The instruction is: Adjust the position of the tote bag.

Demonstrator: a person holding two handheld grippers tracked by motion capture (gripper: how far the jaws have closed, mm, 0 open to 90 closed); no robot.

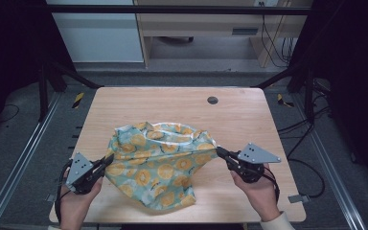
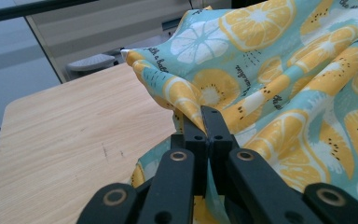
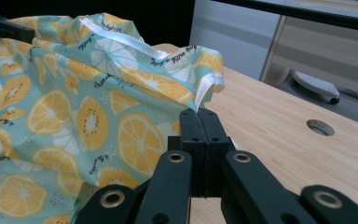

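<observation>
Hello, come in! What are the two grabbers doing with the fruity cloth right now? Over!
Left gripper shut on fruit-print cloth, left edge. Right gripper shut on its right edge. Cloth stretched between them, partly lifted off the table. Nothing in the way.

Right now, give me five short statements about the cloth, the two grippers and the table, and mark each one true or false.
1. The left gripper is shut on an edge of the cloth. True.
2. The right gripper hangs open above the cloth. False: its jaws are closed on the cloth's edge, by the white ribbon trim.
3. The cloth is plain red. False: it is light teal with yellow citrus slices printed on it.
4. The table has a small round hole near its far edge. True.
5. The cloth is folded into a neat square. False: it is rumpled and stretched between the two grippers.
</observation>
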